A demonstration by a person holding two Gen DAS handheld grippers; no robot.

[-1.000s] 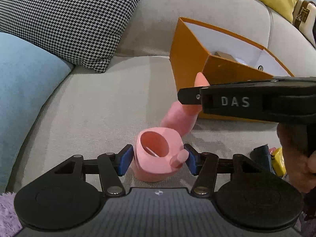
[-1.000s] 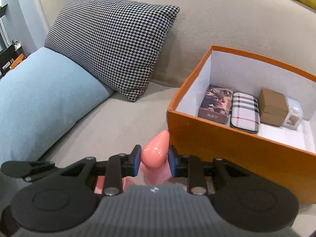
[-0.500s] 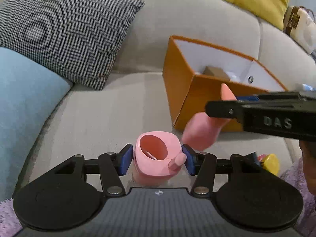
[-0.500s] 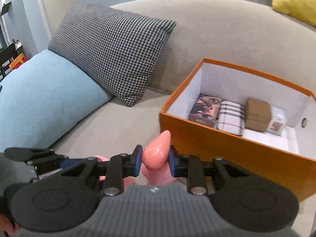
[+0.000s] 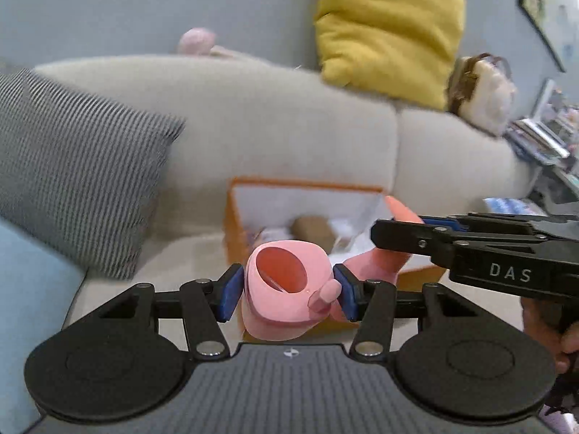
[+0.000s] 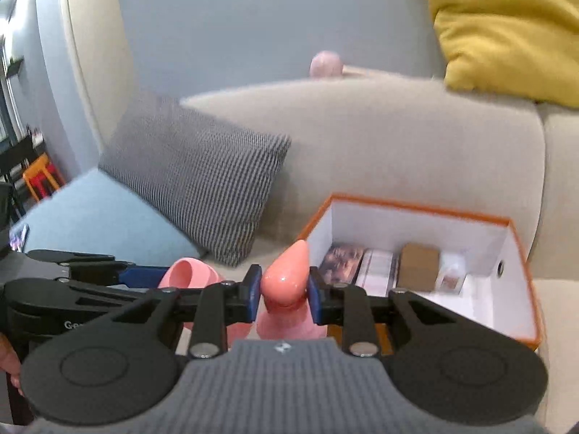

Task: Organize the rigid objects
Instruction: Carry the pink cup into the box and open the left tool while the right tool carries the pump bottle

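A pink toy with a hollow round body [image 5: 286,289] and a long tapered end [image 6: 287,278] is held by both grippers above the sofa seat. My left gripper [image 5: 287,289] is shut on the round body. My right gripper [image 6: 284,291] is shut on the tapered end; it also shows in the left wrist view [image 5: 398,231]. An orange box [image 6: 521,260] with white inside stands just beyond, holding several small boxes and cases [image 6: 419,266].
A grey sofa back [image 6: 398,137] rises behind the box. A houndstooth pillow [image 6: 202,173] and a light blue cushion [image 6: 90,217] lie to the left. A yellow pillow [image 5: 387,25] and a bag [image 5: 481,90] sit on the sofa back.
Both grippers have lifted the pink toy up off the seat and toward the orange box. The views have tilted upward, and the box now sits lower and farther.
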